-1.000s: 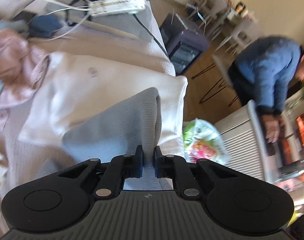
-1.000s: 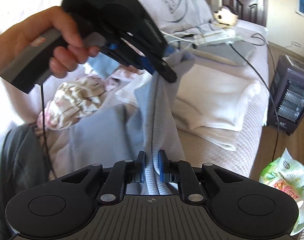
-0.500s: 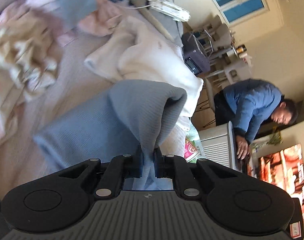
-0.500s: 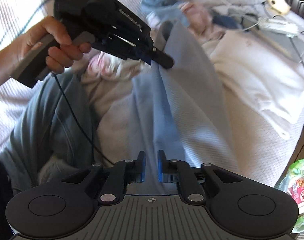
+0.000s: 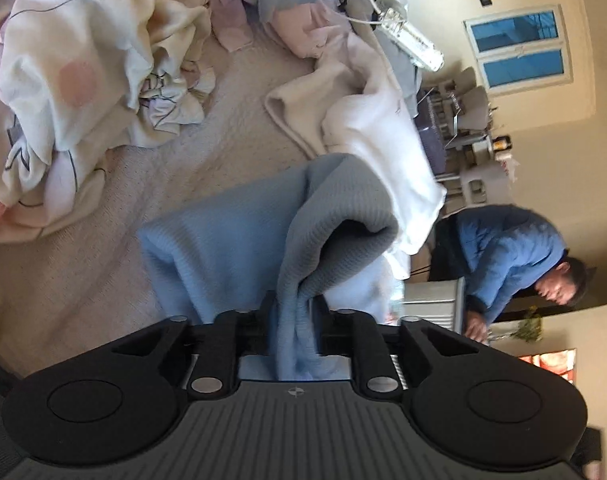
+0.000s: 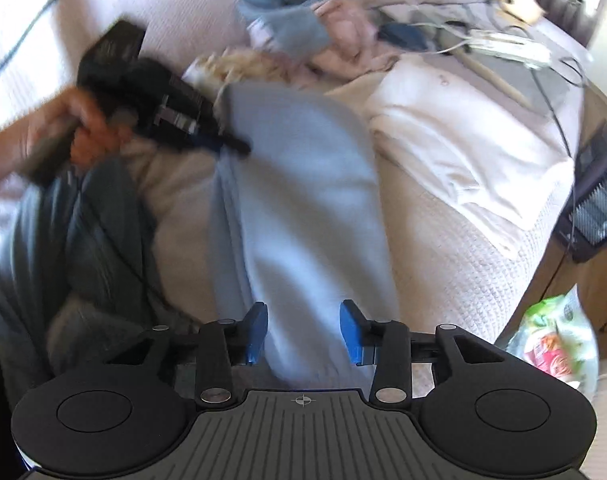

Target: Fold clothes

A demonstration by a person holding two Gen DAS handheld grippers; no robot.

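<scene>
1. The left gripper [image 5: 294, 322], its jaws just widened, has a bunched fold of the blue knit garment [image 5: 231, 240] between its fingers, probably loosely.
2. The right gripper [image 6: 303, 334] has just spread apart; the garment, previously lifted, lies flat between its fingers.

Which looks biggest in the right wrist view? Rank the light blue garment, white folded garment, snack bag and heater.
1. light blue garment, though nearest the camera
2. white folded garment
3. snack bag and heater: look alike, unranked.
</scene>
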